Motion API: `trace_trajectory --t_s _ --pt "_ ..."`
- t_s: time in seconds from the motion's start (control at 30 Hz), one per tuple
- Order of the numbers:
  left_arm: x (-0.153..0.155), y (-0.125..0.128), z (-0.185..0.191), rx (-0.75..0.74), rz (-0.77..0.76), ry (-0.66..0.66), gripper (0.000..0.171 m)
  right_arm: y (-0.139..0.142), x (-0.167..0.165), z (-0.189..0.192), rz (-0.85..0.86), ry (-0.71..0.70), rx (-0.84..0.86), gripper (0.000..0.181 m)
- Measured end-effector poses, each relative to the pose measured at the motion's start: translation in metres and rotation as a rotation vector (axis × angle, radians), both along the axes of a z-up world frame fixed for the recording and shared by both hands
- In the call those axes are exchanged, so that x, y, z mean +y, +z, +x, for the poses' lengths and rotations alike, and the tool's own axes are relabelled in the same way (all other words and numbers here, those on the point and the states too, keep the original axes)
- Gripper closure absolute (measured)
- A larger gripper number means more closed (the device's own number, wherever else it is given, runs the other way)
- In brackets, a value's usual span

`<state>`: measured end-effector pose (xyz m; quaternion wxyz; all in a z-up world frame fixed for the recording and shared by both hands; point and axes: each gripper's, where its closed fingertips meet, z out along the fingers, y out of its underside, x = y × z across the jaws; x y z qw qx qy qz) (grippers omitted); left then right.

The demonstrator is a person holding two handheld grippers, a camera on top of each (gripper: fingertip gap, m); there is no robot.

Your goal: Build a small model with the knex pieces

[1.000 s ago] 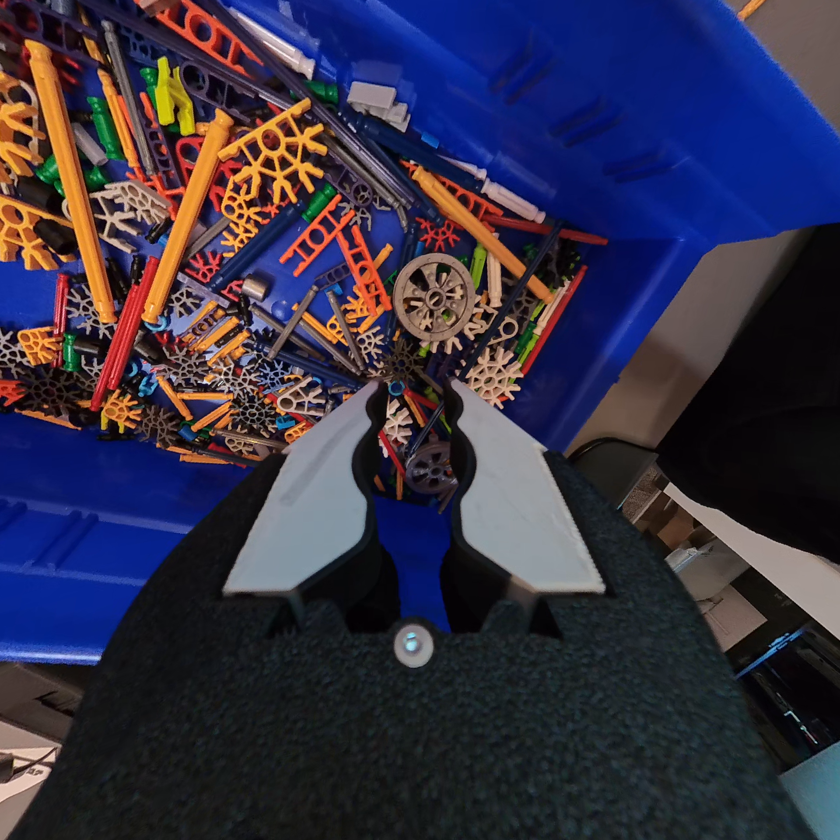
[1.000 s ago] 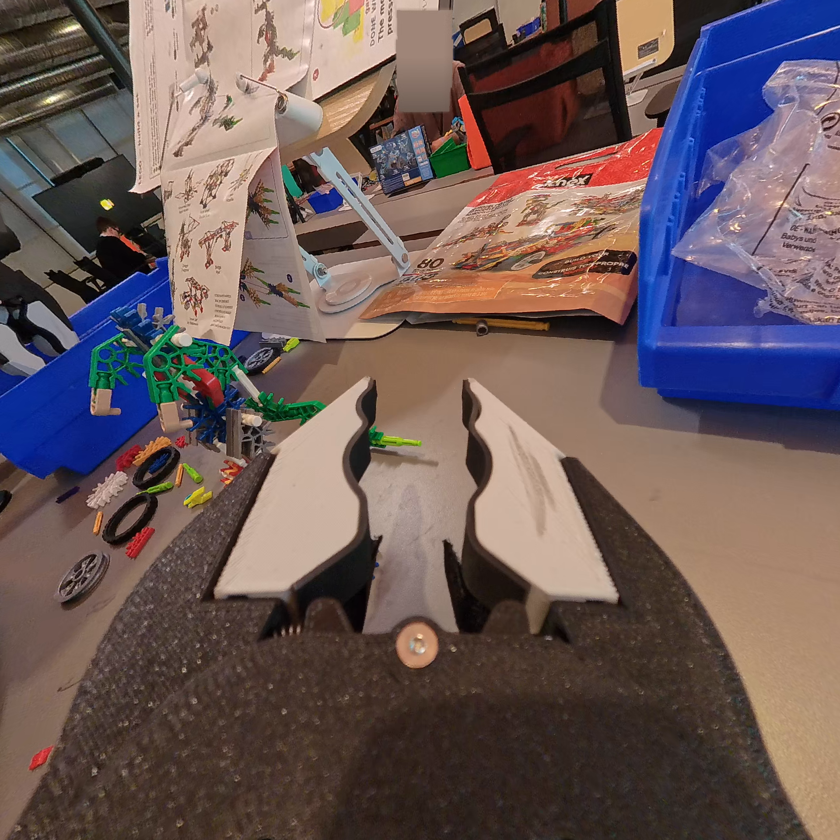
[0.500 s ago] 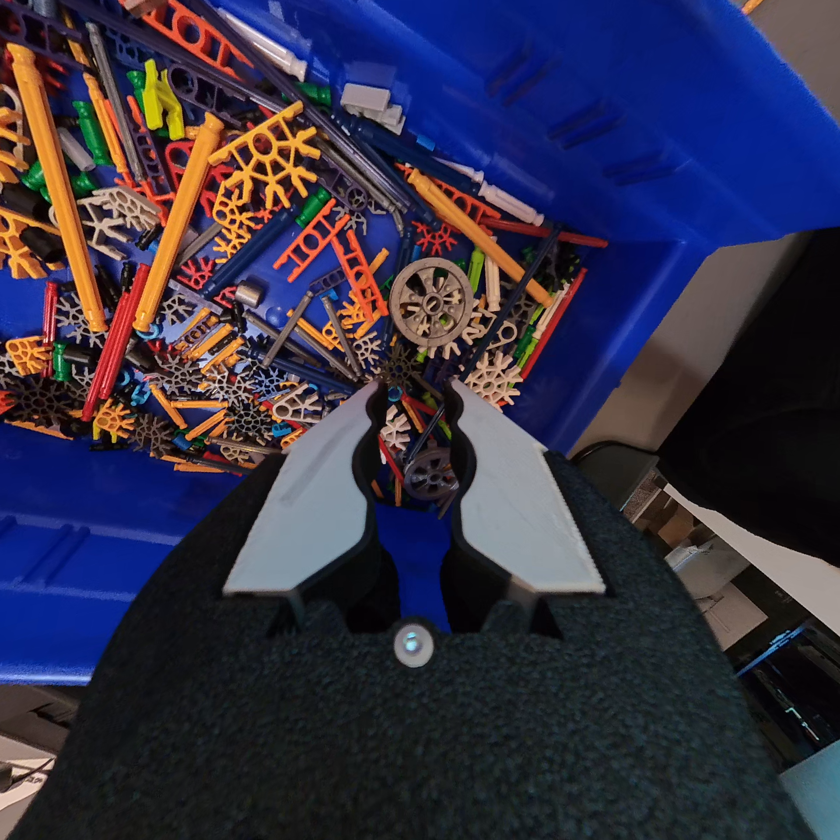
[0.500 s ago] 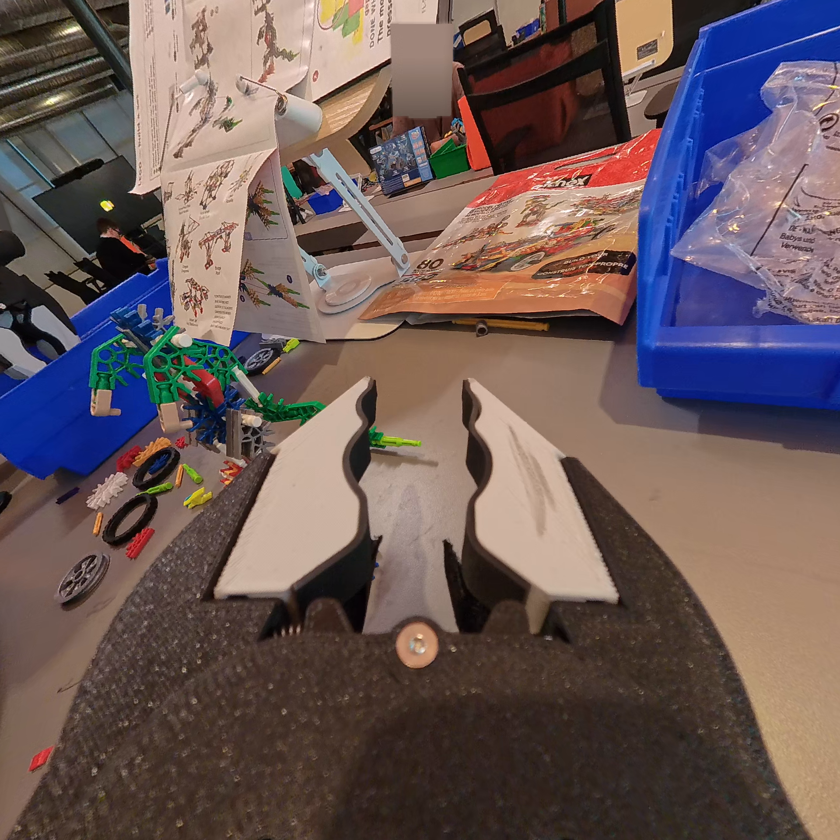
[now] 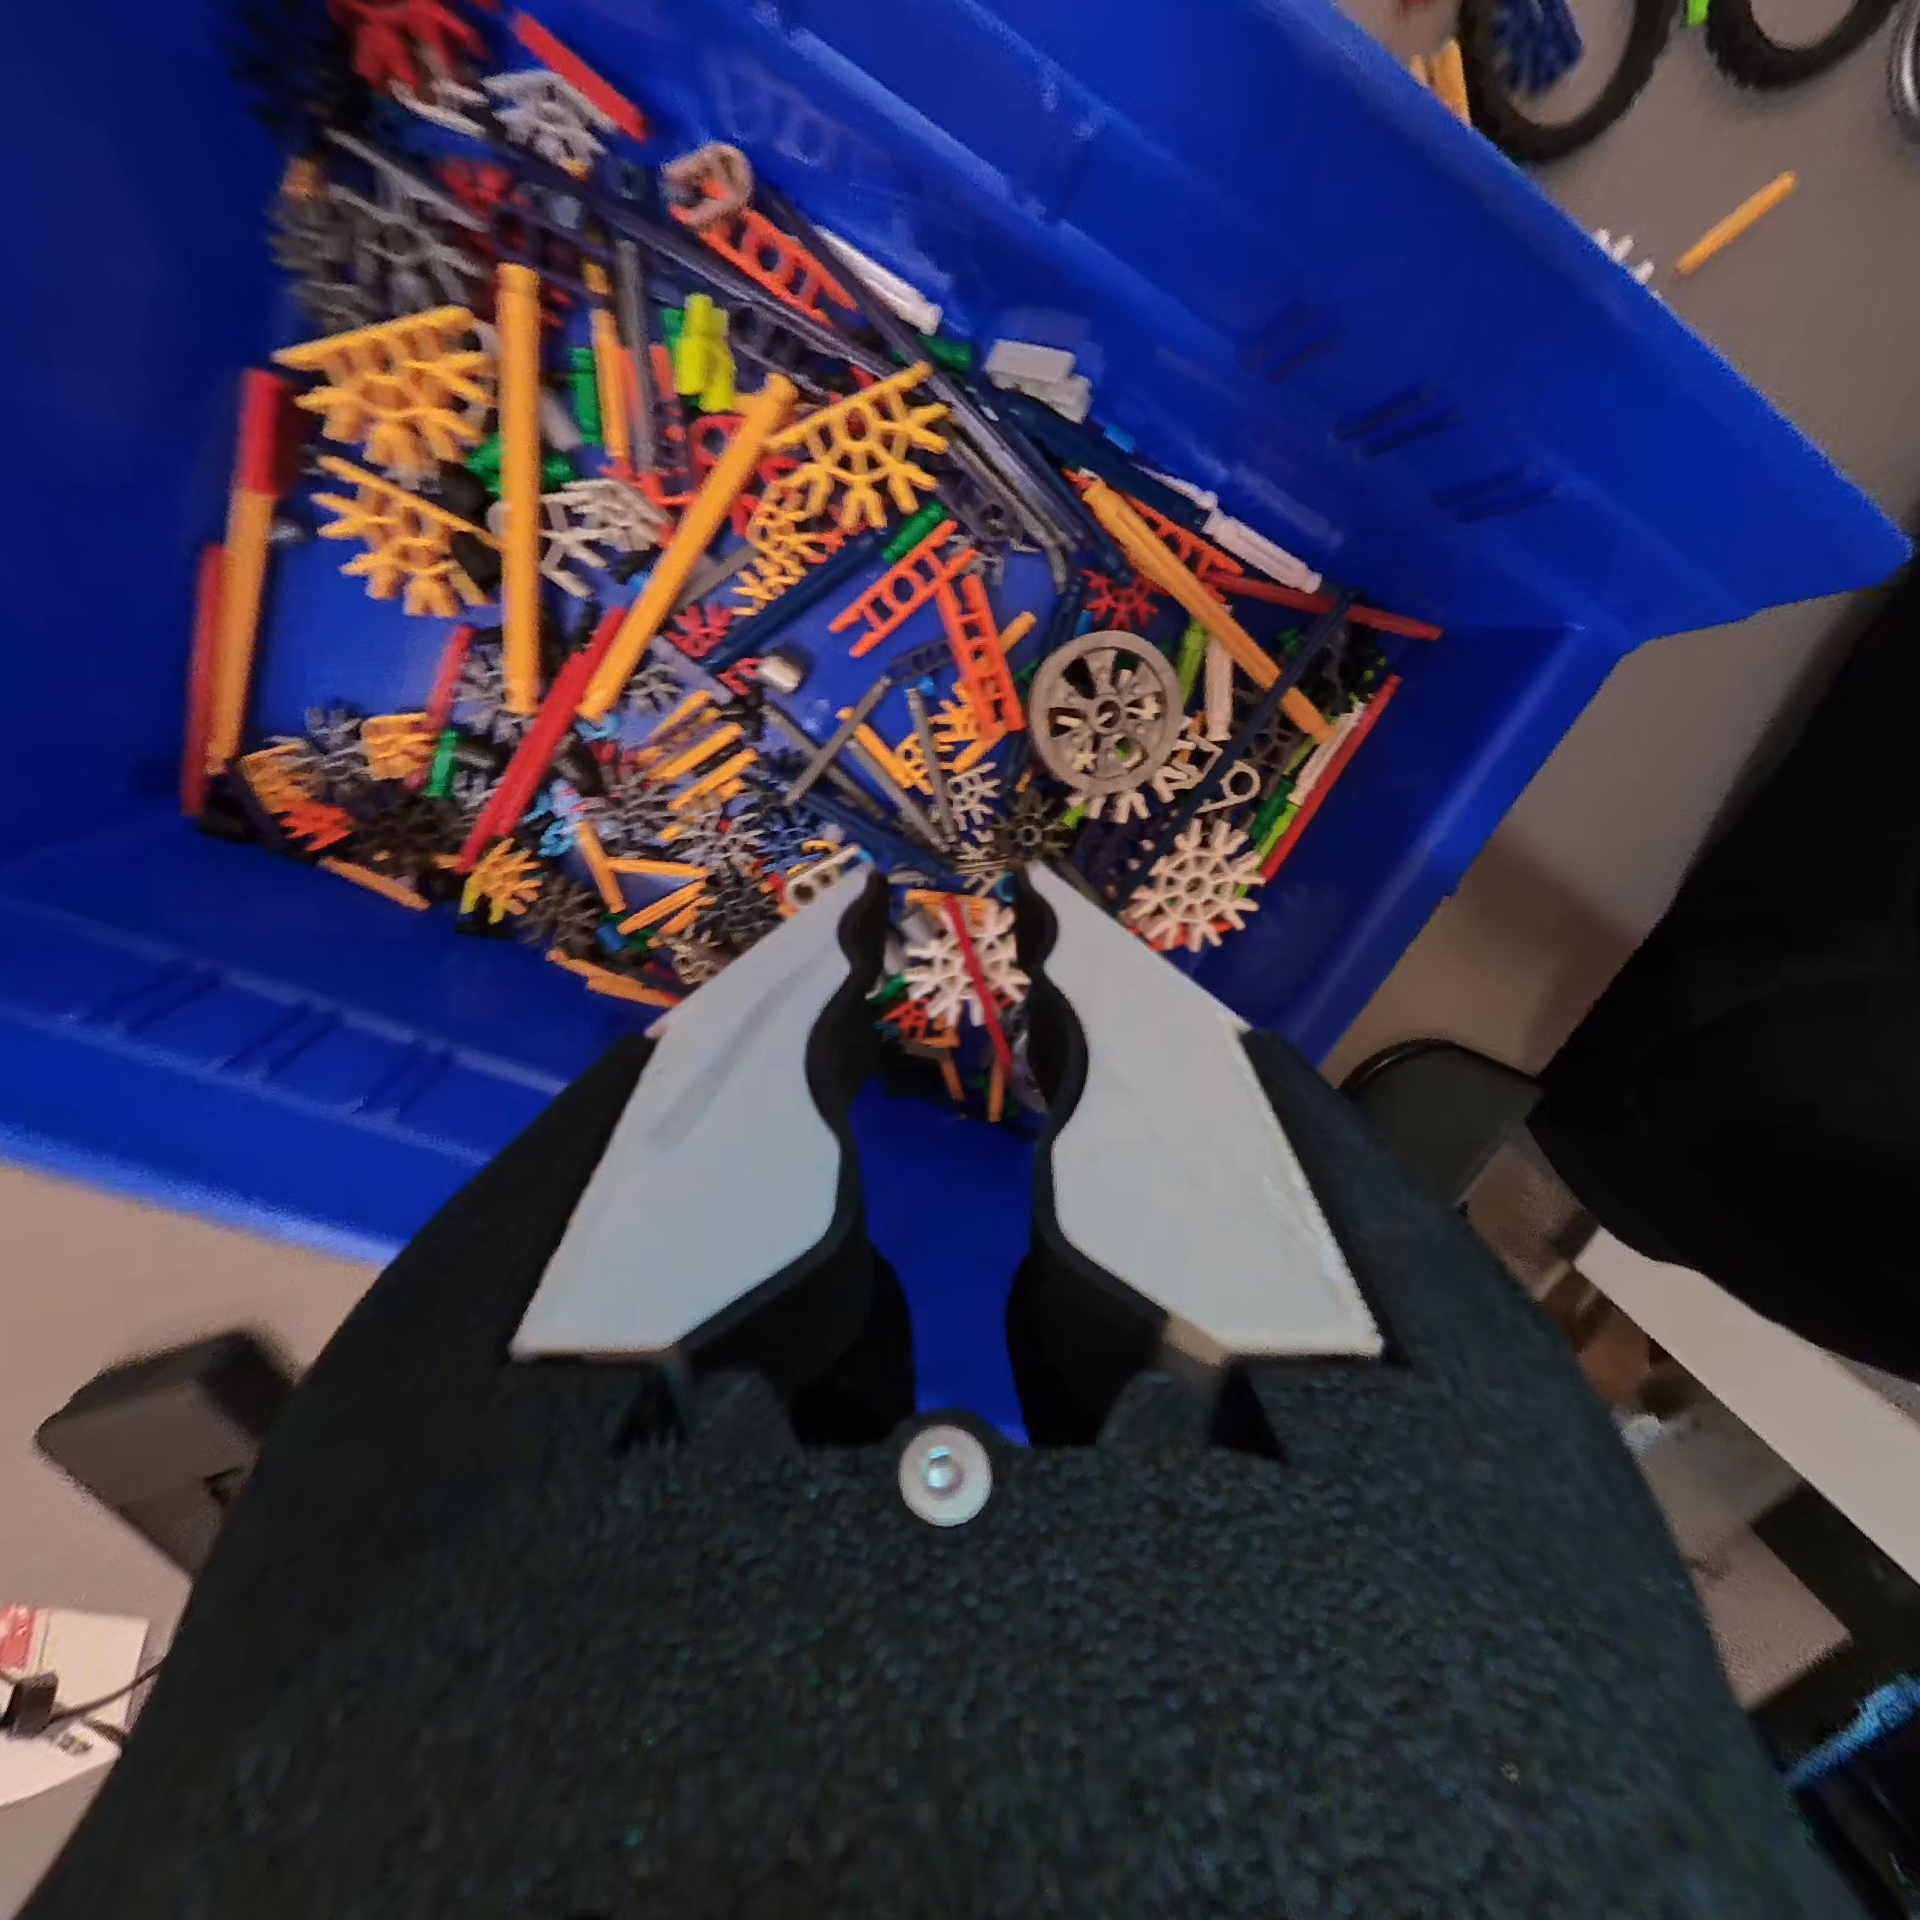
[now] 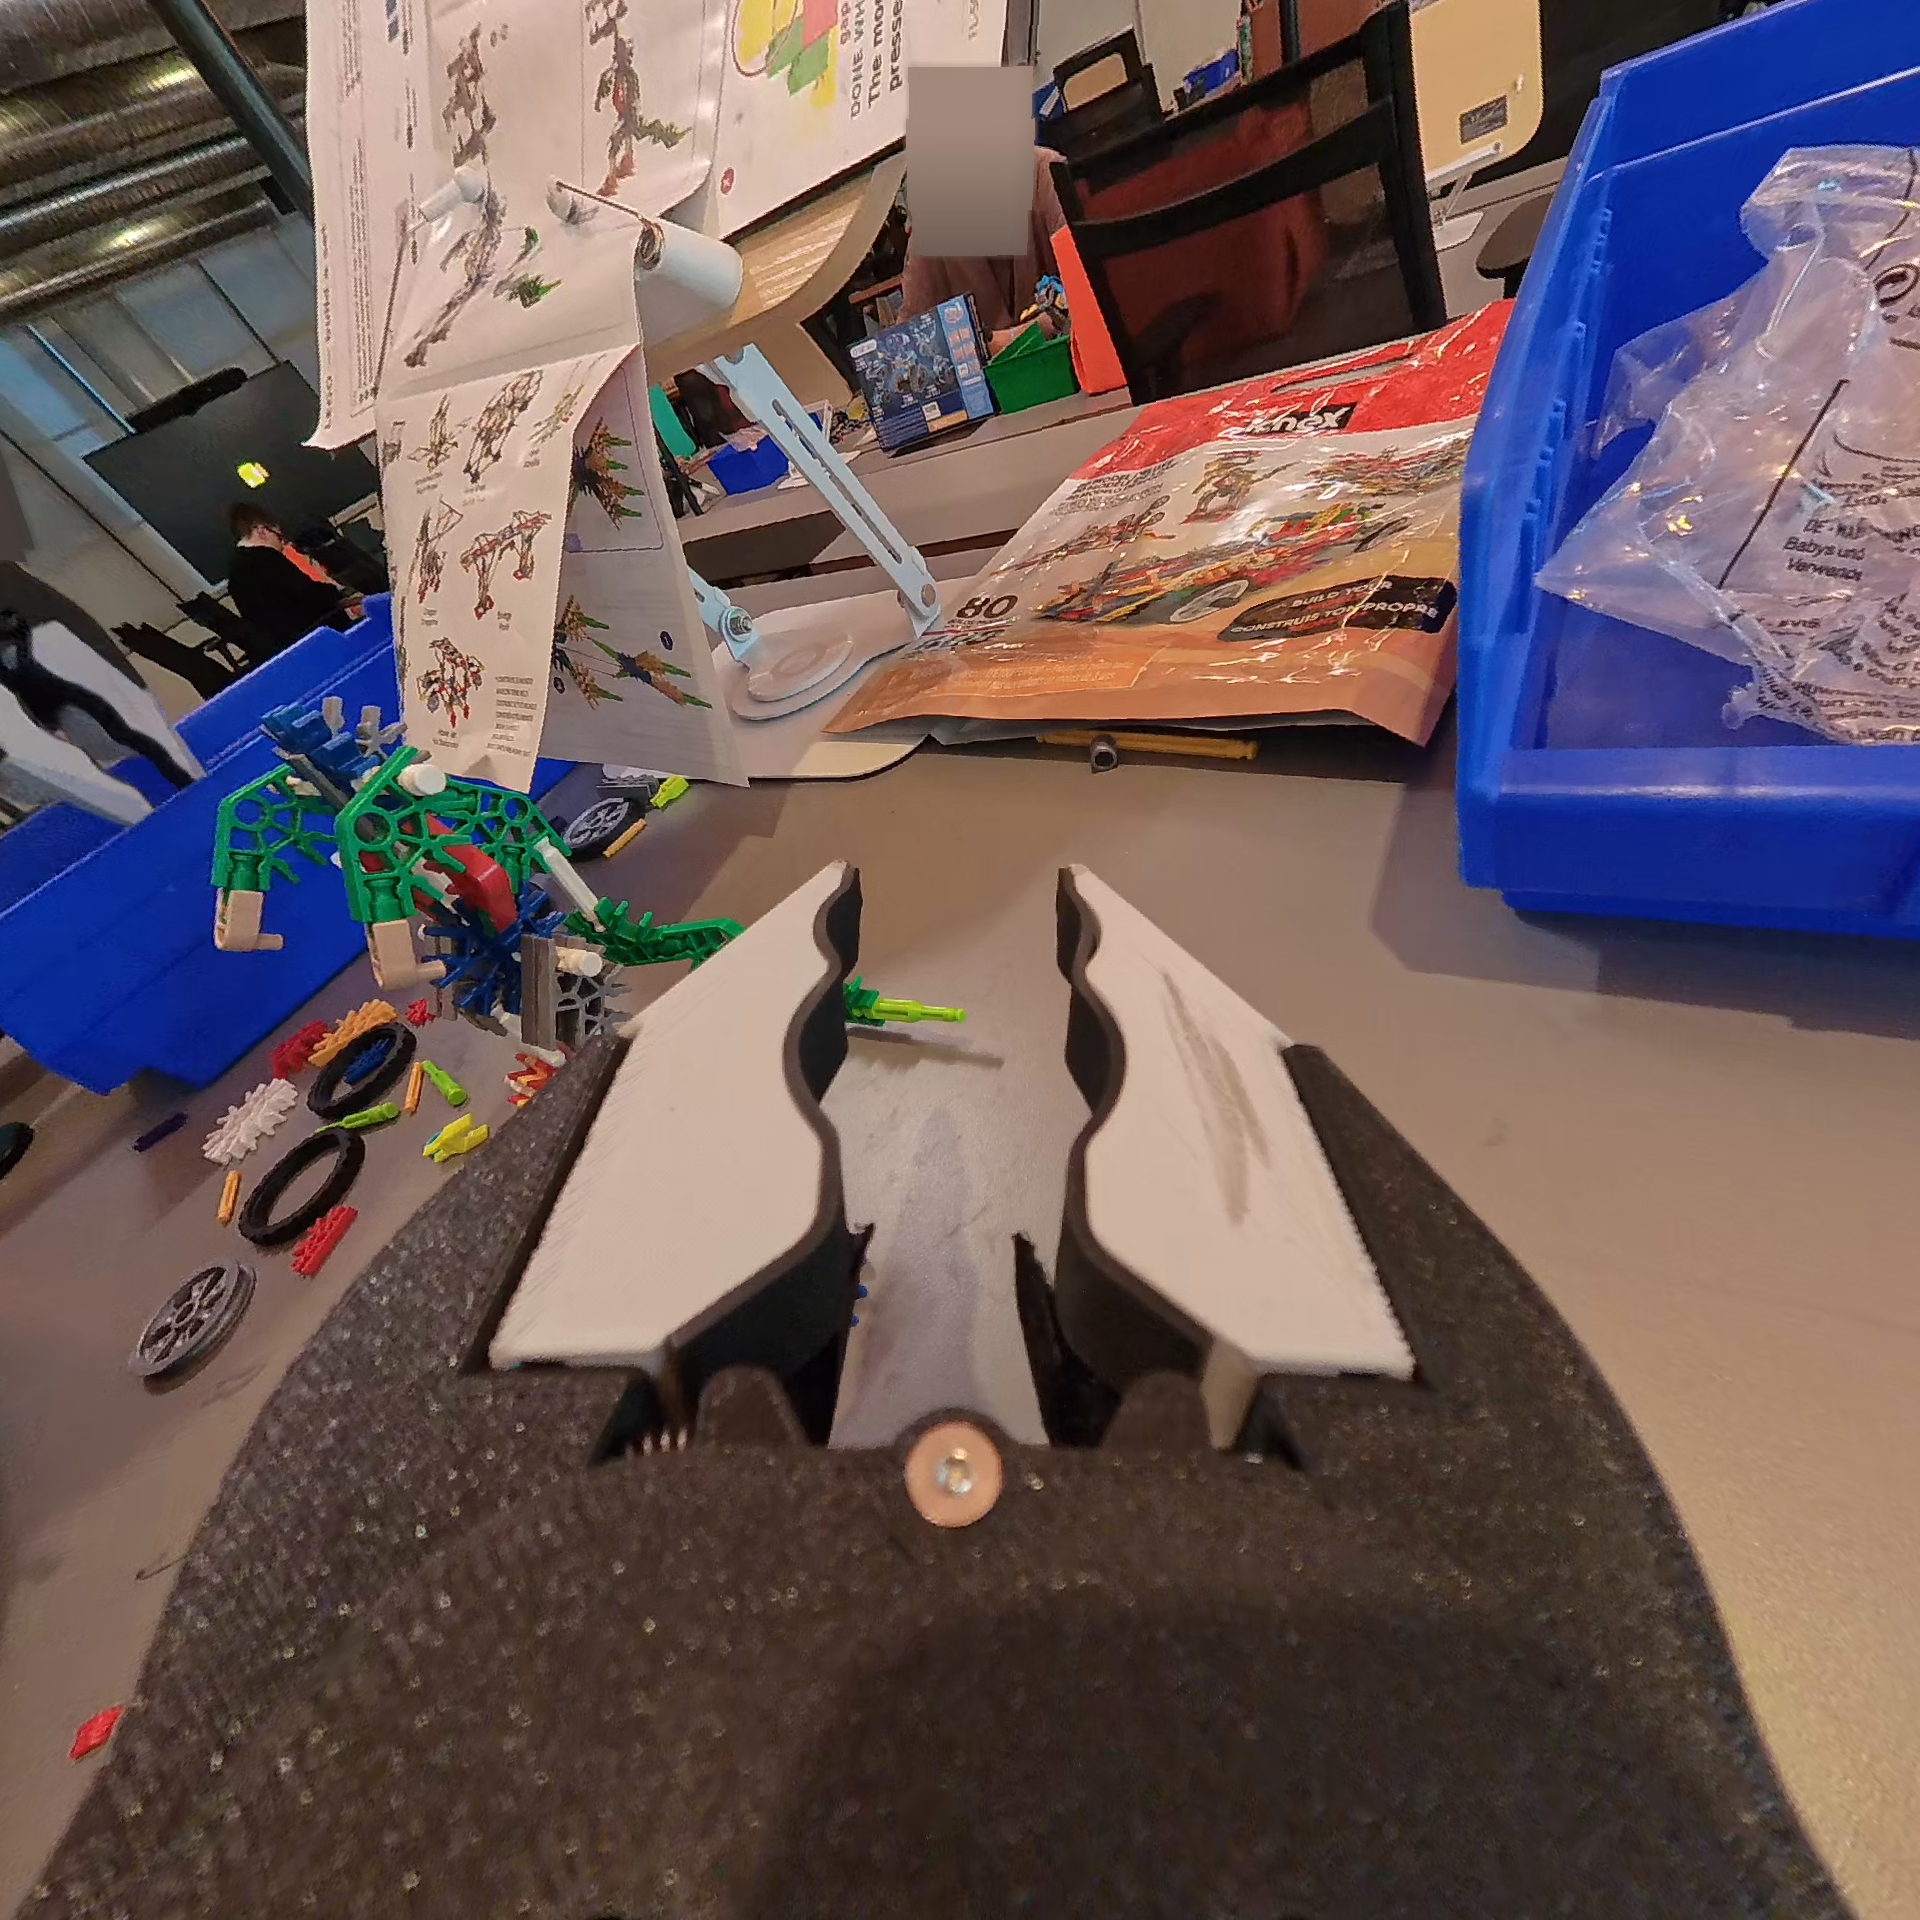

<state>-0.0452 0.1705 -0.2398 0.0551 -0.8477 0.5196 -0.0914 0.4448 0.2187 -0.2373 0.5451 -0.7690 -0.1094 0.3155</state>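
Observation:
My left gripper (image 5: 948, 883) is open and hangs over a blue bin (image 5: 1351, 343) full of loose construction-toy rods, connectors and wheels. A white snowflake connector (image 5: 961, 966) crossed by a red rod lies in the pile in line with the gap between its fingers; the view is blurred. A grey spoked wheel (image 5: 1107, 712) lies just beyond. My right gripper (image 6: 956, 873) is open and empty, low over the grey table (image 6: 1558, 1195). A green piece with a lime rod (image 6: 904, 1008) lies by its left fingertip, and a green and blue toy model (image 6: 447, 883) stands to its left.
Black tyres (image 6: 301, 1184), a grey wheel (image 6: 192, 1320) and small loose pieces lie left of the right gripper. A blue bin (image 6: 1662, 852) with a clear plastic bag (image 6: 1766, 468) stands at the right. A toy package (image 6: 1195, 582) and instruction sheets (image 6: 499, 520) on a stand are behind. Measured from the fingertips, the grey spoked wheel (image 5: 1107, 712) is 7 cm or so from the left gripper and 45 cm from the right.
My left gripper has pulled back from the pile, so more of the bin shows. The small grey wheel seen between its fingers no longer shows. The right gripper has not moved.

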Motion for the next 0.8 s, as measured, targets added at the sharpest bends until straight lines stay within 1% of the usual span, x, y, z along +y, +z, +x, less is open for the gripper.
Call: trace_trajectory --t_s 0.1,0.17,0.4,0.63,0.8 --pt "0.014 0.011 -0.011 0.009 0.067 0.032 0.150 -0.001 0.000 0.000 -0.003 0.002 -0.003 0.144" --pt "0.020 0.013 -0.015 0.016 0.092 0.037 0.150 -0.001 0.001 0.000 -0.004 0.001 -0.006 0.144" --pt "0.029 -0.002 -0.011 0.040 0.107 -0.003 0.150 -0.002 0.001 -0.001 -0.011 0.003 -0.012 0.144" --pt "0.052 -0.009 -0.004 0.065 0.165 -0.040 0.149 -0.002 0.001 -0.001 -0.010 0.004 -0.009 0.144" --pt "0.064 -0.019 -0.001 0.108 0.176 -0.083 0.149 -0.002 0.001 -0.001 -0.008 0.004 -0.006 0.144"
